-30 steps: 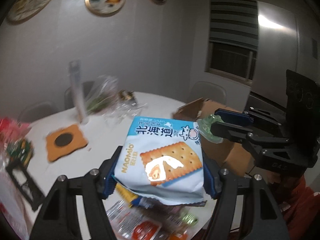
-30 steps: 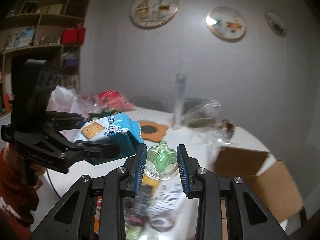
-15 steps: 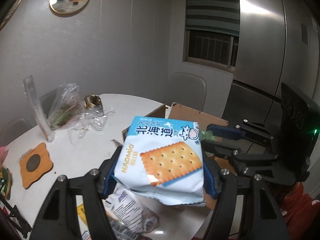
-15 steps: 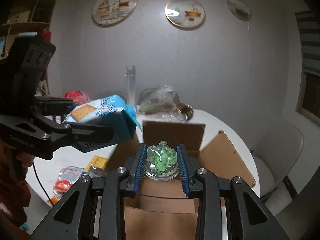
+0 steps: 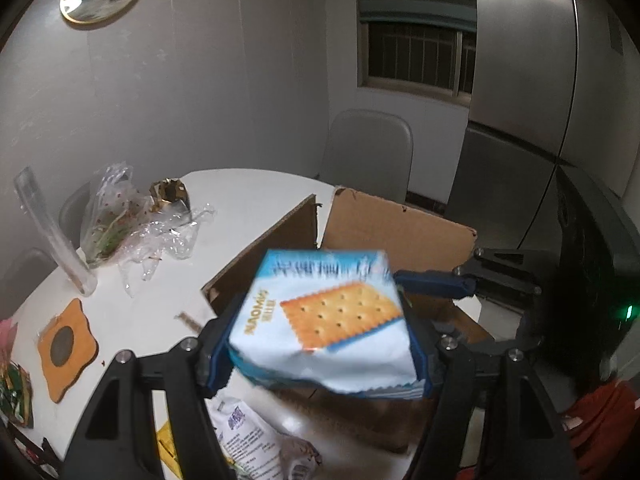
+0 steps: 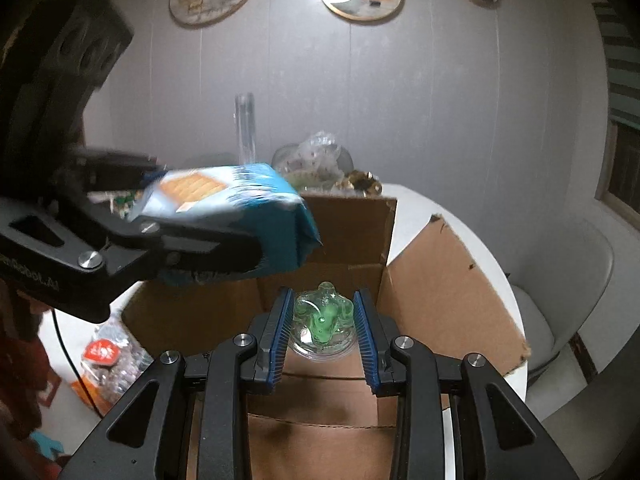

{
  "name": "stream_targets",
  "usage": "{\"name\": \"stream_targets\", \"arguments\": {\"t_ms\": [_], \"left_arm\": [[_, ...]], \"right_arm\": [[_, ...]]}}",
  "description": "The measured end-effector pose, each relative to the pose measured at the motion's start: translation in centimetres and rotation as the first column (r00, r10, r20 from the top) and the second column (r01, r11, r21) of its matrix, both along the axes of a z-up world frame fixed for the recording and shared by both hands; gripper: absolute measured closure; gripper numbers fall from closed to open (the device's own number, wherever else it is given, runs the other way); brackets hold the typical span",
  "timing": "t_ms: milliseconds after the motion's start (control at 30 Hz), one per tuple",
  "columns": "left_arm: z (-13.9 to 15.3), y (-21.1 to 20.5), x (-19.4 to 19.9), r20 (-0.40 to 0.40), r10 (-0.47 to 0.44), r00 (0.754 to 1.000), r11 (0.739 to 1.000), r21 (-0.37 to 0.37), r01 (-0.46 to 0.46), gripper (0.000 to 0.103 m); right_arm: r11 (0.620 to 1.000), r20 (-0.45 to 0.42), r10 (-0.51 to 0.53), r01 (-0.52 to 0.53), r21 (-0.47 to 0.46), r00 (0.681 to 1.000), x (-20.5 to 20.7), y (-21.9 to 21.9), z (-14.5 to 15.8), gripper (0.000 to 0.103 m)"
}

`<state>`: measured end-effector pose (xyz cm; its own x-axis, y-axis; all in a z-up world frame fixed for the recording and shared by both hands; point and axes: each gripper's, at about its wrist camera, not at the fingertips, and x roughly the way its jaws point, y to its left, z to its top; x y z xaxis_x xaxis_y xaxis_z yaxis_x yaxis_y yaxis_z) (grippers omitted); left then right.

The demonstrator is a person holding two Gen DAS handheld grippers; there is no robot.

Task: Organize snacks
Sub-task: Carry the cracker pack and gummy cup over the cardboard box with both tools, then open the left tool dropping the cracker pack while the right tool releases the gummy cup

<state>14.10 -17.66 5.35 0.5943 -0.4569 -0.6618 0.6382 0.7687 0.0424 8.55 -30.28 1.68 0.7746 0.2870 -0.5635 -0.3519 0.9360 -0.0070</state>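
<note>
My left gripper [image 5: 320, 344] is shut on a blue and white cracker bag [image 5: 324, 316] and holds it over the near edge of an open cardboard box [image 5: 384, 224]. The bag also shows in the right wrist view [image 6: 236, 204], above the box [image 6: 440, 264]. My right gripper [image 6: 322, 320] is shut on a clear cup with a green jelly [image 6: 324, 318] and holds it above the box's inside. The right gripper's arm shows in the left wrist view [image 5: 440, 282], behind the bag.
The white round table [image 5: 240, 204] carries a crumpled plastic bag [image 5: 116, 216], a tall clear tube [image 5: 52, 232], an orange coaster [image 5: 66, 346] and loose snack packets [image 5: 256, 440] at the front. A grey chair [image 5: 368, 152] stands behind the box.
Both grippers have swung right from the snack pile to over the box. The cracker bag and the jelly cup stay held.
</note>
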Motion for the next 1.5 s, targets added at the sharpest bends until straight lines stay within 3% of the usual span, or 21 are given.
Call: {"name": "stream_targets", "arguments": {"t_ms": [467,600,1200,1333,1500], "left_arm": [[-2.3,-2.8,1.7,-0.023,-0.008,1.000,0.995,0.098,0.011,0.038],[-2.8,-3.5,2.1,-0.027,0.001,1.000,0.991,0.133,0.002,0.038],[-3.2,-3.6,2.6,-0.044,0.019,0.999,0.989,0.146,-0.012,0.037],[-3.0,-3.4,2.3,-0.029,0.023,0.999,0.991,0.135,-0.019,0.033],[-2.1,-2.7,1.8,-0.008,0.030,1.000,0.994,0.103,-0.029,0.018]], "right_arm": [[0.998,-0.055,-0.018,0.015,-0.056,0.998,1.0,-0.3,-1.4,0.076],[0.993,-0.067,-0.017,0.009,-0.116,0.998,1.6,0.2,-1.8,0.076],[0.990,-0.121,0.007,-0.024,-0.140,0.993,3.4,0.8,-3.2,0.075],[0.989,-0.125,0.011,-0.029,-0.145,0.992,3.6,1.0,-3.3,0.075],[0.991,-0.125,0.014,-0.030,-0.128,0.992,3.4,1.0,-3.3,0.069]]}}
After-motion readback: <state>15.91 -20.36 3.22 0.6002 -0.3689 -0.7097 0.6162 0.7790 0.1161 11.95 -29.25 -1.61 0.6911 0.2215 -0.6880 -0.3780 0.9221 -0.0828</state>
